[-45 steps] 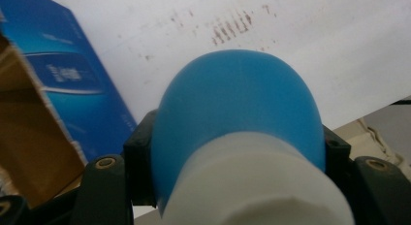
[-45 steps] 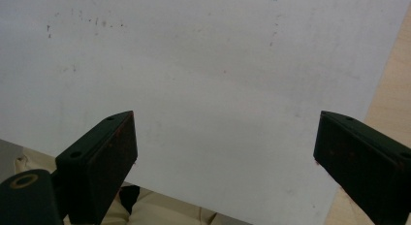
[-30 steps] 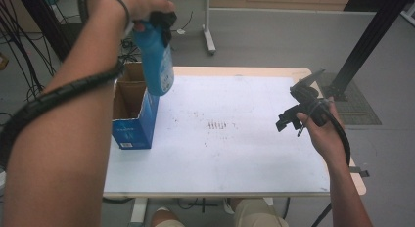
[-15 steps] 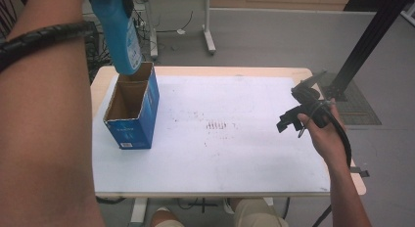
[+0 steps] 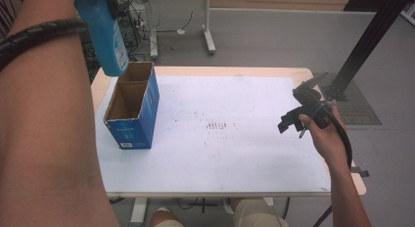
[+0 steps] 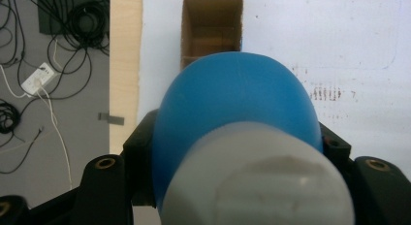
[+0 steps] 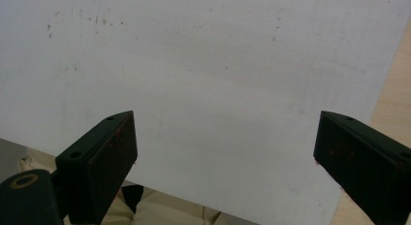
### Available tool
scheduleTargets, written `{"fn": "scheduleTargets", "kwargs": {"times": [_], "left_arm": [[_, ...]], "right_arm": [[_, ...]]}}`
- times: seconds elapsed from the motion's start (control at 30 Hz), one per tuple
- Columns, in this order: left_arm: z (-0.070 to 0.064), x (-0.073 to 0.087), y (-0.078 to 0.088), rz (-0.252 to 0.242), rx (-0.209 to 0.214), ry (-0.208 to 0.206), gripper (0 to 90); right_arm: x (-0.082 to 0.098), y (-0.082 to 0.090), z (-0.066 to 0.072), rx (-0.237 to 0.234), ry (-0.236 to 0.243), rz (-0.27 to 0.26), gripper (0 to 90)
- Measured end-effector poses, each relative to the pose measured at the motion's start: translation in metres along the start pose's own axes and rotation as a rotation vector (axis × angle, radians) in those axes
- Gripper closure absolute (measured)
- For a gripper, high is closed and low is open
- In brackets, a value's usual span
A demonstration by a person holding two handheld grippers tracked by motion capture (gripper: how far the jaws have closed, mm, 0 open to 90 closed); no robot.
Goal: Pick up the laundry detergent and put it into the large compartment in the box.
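A blue bottle point(image 5: 105, 36) with a pale grey cap point(image 6: 257, 181) hangs upright in the air above the far end of an open blue cardboard box point(image 5: 132, 109). My left gripper point(image 6: 240, 137) is shut on the bottle's body, one black jaw on each side. Below it, in the left gripper view, the box point(image 6: 212, 21) shows its brown inside and a divider. My right gripper point(image 5: 293, 119) is held over the table's right side. In its own view the right gripper point(image 7: 225, 142) stands wide open with nothing between its fingers.
A white sheet point(image 5: 235, 153) with faint red marks point(image 5: 218, 125) covers the wooden table. Another table's legs point(image 5: 208, 36) stand behind, and a black post point(image 5: 367, 46) rises at the right. Cables and a power strip point(image 6: 36, 79) lie on the floor to the left.
My left gripper has carried the bottle left and upward, from over the box's middle to above its far left end. The right gripper has stayed put.
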State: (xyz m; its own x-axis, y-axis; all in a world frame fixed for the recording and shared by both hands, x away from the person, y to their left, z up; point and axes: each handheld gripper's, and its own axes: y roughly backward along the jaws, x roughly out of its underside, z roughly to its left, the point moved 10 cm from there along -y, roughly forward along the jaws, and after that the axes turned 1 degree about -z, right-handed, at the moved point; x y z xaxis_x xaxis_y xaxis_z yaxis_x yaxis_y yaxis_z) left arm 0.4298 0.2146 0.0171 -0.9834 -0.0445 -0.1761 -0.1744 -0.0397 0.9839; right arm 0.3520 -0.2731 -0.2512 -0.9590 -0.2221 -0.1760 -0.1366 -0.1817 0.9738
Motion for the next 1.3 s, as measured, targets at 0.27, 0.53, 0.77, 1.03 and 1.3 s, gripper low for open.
{"fn": "scheduleTargets", "kwargs": {"times": [0.27, 0.53, 0.77, 1.03, 1.3], "left_arm": [[0.006, -0.002, -0.009, 0.008, -0.003, 0.01, 37.6], [0.013, -0.001, -0.012, 0.006, -0.001, 0.022, 37.6], [0.019, 0.0, -0.017, 0.006, -0.006, 0.03, 37.6], [0.021, -0.001, -0.022, 0.011, -0.008, 0.032, 37.6], [0.022, -0.001, -0.038, 0.021, -0.012, 0.028, 37.6]], "right_arm": [[0.0, 0.0, -0.001, 0.003, -0.006, 0.001, 8.2], [-0.001, 0.002, 0.001, 0.005, -0.004, -0.002, 8.2], [-0.001, 0.002, 0.002, 0.008, 0.0, -0.001, 8.2], [-0.003, 0.001, 0.004, 0.009, 0.004, 0.002, 8.2], [-0.004, 0.001, 0.005, 0.009, 0.011, 0.003, 8.2]]}}
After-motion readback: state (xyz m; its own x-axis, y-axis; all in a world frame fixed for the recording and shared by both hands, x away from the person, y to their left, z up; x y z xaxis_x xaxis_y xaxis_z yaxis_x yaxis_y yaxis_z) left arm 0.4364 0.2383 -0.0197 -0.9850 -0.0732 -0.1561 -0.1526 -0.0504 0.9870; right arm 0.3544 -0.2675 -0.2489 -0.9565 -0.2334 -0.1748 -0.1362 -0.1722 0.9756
